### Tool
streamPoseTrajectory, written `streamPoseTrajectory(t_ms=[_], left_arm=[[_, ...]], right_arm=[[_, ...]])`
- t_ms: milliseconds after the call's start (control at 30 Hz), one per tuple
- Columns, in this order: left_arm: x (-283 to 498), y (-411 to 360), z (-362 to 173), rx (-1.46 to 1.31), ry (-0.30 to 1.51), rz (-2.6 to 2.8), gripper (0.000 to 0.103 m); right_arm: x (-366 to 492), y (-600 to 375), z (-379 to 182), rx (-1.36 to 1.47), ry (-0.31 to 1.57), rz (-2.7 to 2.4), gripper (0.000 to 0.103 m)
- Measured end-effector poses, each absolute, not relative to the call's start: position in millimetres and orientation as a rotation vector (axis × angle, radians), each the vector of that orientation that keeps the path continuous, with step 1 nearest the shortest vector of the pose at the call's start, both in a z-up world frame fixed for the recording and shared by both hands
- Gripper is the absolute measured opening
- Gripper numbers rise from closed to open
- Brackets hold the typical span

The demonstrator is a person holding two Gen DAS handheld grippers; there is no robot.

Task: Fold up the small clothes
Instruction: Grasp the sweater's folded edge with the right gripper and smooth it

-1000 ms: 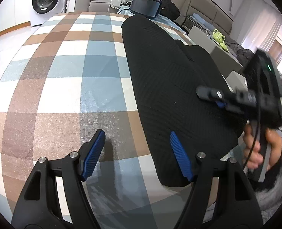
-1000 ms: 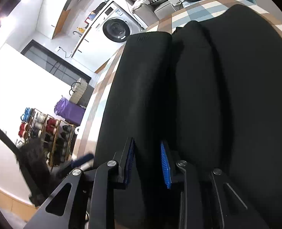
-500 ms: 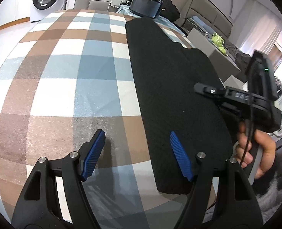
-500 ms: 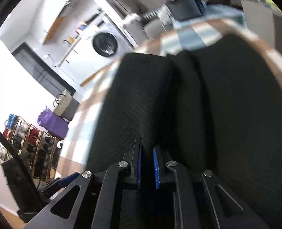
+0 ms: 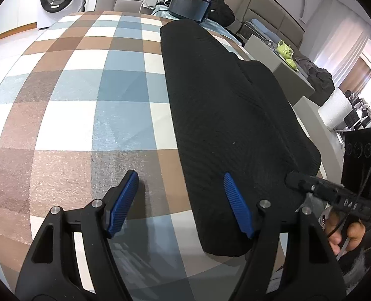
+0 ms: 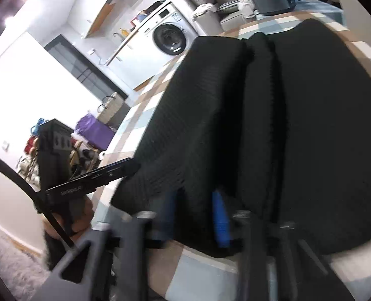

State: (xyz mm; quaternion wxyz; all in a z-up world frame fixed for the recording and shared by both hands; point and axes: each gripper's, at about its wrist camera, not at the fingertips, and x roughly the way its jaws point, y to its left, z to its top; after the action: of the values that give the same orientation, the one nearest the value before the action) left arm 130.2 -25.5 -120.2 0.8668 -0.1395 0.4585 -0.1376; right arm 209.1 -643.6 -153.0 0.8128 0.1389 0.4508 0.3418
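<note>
Left hand-held gripper (image 5: pixel 179 204) hovers wide and empty over the checked worktop (image 5: pixel 67 115) — its right pad above the black knit garment's (image 5: pixel 225 115) near edge. The garment lies folded lengthwise from five toward twelve o'clock. At three o'clock, right hand-held gripper (image 6: pixel 195 215) is pinched on the garment's near hem.

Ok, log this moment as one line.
left claw: open, empty | right claw: shut on black knit garment | surface: checked tablecloth
</note>
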Motion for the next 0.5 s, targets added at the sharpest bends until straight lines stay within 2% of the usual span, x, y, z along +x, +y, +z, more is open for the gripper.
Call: streamPoseTrajectory(t_ms=[133, 233, 300, 333, 433, 500], left_arm=[[125.7, -29.3, -114.3, -0.276, 0.947, -0.298, 0.068], [125.2, -33.3, -117.6, -0.275, 0.96, -0.302, 0.068], [125.9, -34.8, -119.3, -0.277, 0.965, -0.305, 0.068], [126.8, -36.1, -119.6, -0.278, 0.968, -0.307, 0.068], [132.9, -40.5, -120.6, -0.283, 0.972, -0.315, 0.068], [140.4, -45.6, -121.9, -0.287, 0.978, -0.329, 0.068]], right_arm=[[205.3, -652.4, -123.0, 0.336, 0.859, 0.766, 0.005], [211.7, -651.7, -136.8, 0.268, 0.939, 0.655, 0.005], [216.4, -658.6, -151.9, 0.274, 0.987, 0.608, 0.009], [216.7, -664.6, -152.8, 0.313, 0.987, 0.617, 0.012], [215.6, -685.2, -141.8, 0.356, 0.93, 0.577, 0.041], [214.9, -702.2, -134.9, 0.366, 0.886, 0.527, 0.043]])
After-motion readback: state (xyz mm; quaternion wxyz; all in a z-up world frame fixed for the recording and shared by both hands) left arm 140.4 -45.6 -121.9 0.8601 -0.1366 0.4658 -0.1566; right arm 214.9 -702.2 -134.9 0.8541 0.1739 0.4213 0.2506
